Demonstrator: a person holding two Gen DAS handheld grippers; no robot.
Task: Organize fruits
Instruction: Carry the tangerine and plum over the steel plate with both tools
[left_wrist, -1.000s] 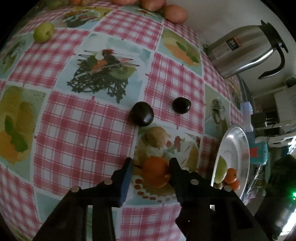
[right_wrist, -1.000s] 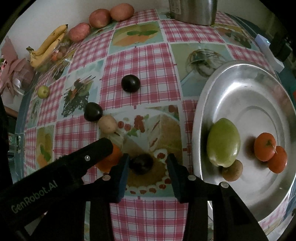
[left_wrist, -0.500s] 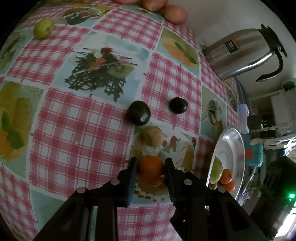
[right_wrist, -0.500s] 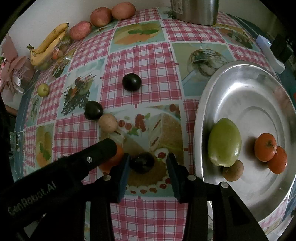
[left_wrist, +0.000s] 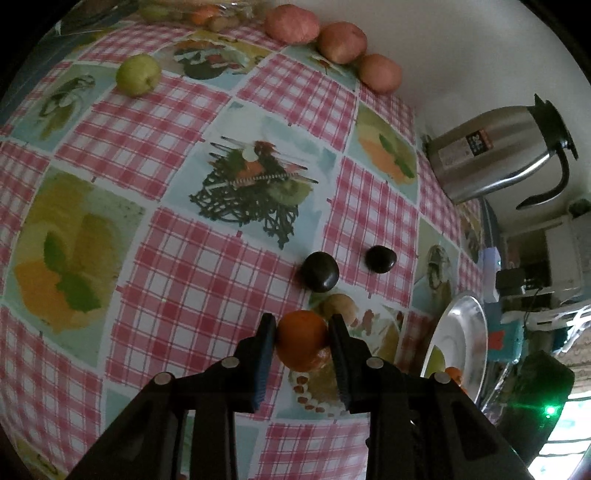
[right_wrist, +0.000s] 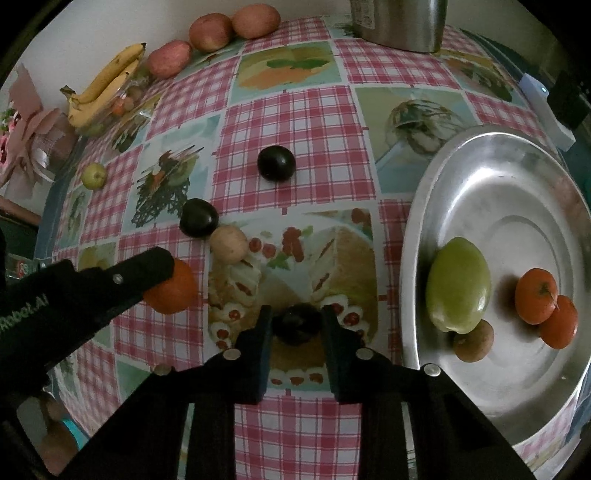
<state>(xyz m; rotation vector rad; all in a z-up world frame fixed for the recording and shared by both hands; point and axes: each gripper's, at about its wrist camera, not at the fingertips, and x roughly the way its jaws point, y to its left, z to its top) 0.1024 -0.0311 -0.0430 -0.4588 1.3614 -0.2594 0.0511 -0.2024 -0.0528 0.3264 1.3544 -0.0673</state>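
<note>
My left gripper (left_wrist: 302, 332) is shut on an orange tangerine (left_wrist: 301, 341), lifted slightly off the checked tablecloth; the same tangerine (right_wrist: 173, 286) shows at the left of the right wrist view. My right gripper (right_wrist: 297, 323) has just shut on a dark plum (right_wrist: 295, 325) that sits on the cloth. Two more dark plums (right_wrist: 276, 163) (right_wrist: 198, 217) and a small brown fruit (right_wrist: 229, 243) lie beyond. A silver plate (right_wrist: 517, 177) on the right holds a green mango (right_wrist: 458, 284), two tangerines (right_wrist: 535, 295) and a small brown fruit (right_wrist: 474, 334).
A steel kettle (left_wrist: 495, 147) stands at the far right edge. Three reddish apples (left_wrist: 340, 40) line the back wall, with bananas (right_wrist: 103, 85) and a clear bowl beside them. A small green apple (left_wrist: 137, 74) sits at the far left.
My left gripper closed on the tangerine and lifted it a little. My right gripper's jaws closed onto the dark plum without the hand moving.
</note>
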